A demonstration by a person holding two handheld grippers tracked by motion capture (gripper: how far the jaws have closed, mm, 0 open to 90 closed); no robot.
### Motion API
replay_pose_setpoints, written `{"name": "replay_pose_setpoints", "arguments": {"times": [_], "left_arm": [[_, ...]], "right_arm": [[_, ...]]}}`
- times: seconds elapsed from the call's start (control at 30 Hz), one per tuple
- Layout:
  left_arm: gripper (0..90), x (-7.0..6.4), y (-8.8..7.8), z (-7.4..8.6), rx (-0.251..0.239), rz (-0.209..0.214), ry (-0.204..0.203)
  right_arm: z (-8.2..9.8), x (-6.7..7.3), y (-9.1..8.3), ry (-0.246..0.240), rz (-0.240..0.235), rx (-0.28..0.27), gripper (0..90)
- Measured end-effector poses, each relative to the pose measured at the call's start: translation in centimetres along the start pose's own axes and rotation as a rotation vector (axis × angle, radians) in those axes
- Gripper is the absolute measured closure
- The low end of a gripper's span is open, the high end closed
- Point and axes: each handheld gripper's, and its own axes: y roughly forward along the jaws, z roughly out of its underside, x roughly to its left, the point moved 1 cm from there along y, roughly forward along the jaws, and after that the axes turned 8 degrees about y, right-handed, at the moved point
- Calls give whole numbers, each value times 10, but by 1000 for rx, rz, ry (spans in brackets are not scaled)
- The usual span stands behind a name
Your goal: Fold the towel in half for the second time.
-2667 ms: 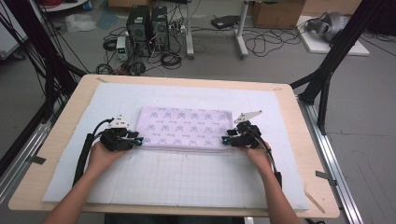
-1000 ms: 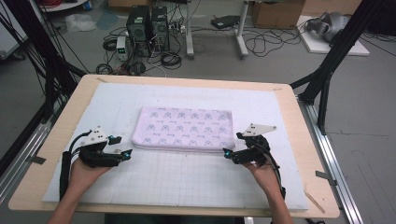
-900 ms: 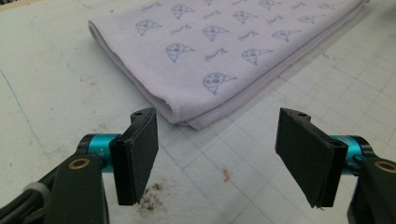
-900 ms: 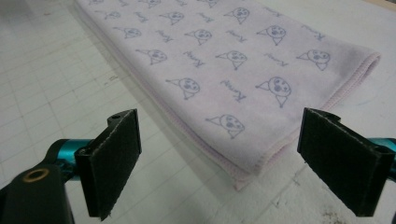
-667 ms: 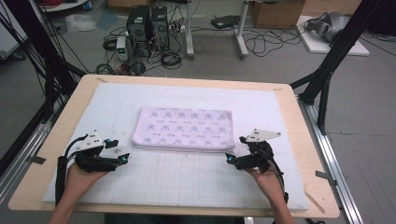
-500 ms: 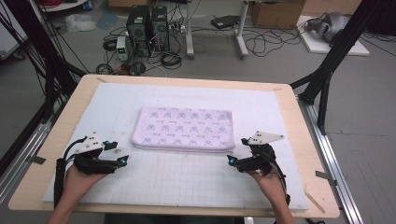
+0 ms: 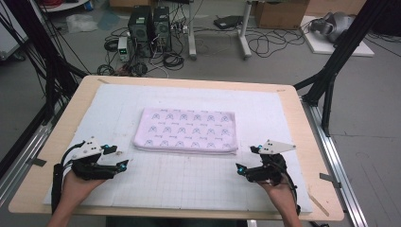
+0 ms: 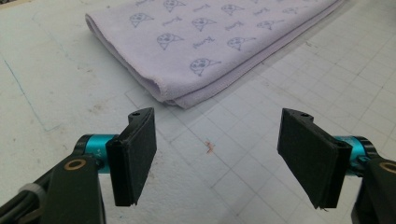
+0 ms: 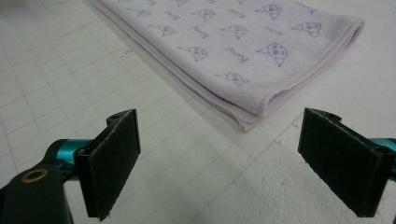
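Folded towel flat on the mat, both grippers clear of it

The towel [image 7: 185,131] is left mid-mat; the left gripper [image 7: 119,158] and right gripper [image 7: 246,160] are held wide and empty near its front corners. If a low jaw is dragged across an edge, the fold could be pulled open.

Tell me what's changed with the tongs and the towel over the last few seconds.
Both tongs let go of the folded towel and drew back toward the person: left tongs to its near-left corner, right tongs to its near-right. Both stand open and empty. The towel stayed flat on the white mat.
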Motion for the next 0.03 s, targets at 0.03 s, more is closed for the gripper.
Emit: {"name": "replay_pose_setpoints", "arguments": {"times": [0.03], "left_arm": [[287,0,0,0,0,-1,-2]], "right_arm": [[1,0,0,1,1,3,122]]}}
